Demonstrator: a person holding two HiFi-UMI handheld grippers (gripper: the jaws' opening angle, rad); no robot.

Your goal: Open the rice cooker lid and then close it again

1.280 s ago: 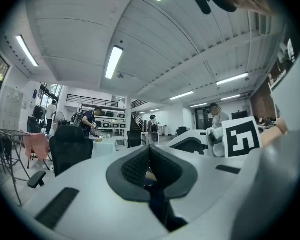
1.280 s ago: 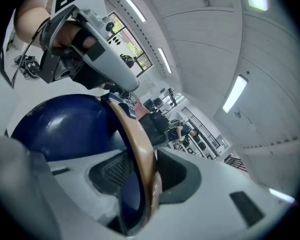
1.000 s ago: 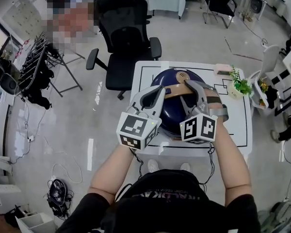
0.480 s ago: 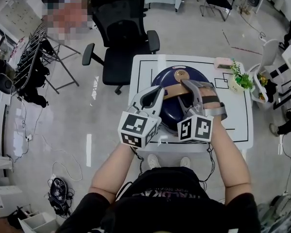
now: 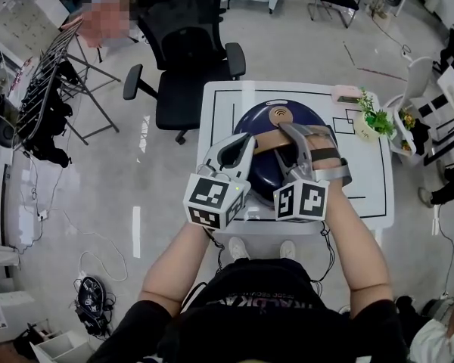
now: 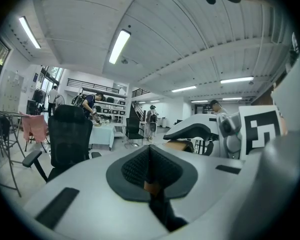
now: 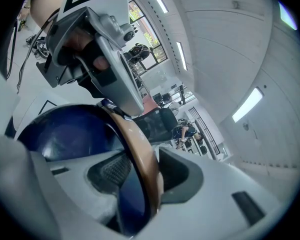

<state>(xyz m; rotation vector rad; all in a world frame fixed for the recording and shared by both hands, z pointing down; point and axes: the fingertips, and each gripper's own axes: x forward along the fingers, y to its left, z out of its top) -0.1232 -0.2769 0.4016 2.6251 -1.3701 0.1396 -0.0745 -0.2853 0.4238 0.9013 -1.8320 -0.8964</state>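
- Seemingly the rice cooker (image 5: 312,118) is left lid-down at the centre of the table (image 5: 371,195); whether opening is already done cannot be told.
- From six o'clock, its handle (image 5: 268,144) is straddled by the right gripper (image 5: 287,131), jaws just widened; the left gripper (image 5: 250,139) is pressed together.

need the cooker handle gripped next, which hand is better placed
Right, probably: the right gripper has the tan handle between its fingers, which have just been opening, so they only need closing. The left gripper is shut.

Blue rice cooker (image 5: 276,119), lid down, on white table (image 5: 219,112).
Black office chair (image 5: 185,59) at its eleven o'clock; potted plant (image 5: 374,121) at three o'clock.
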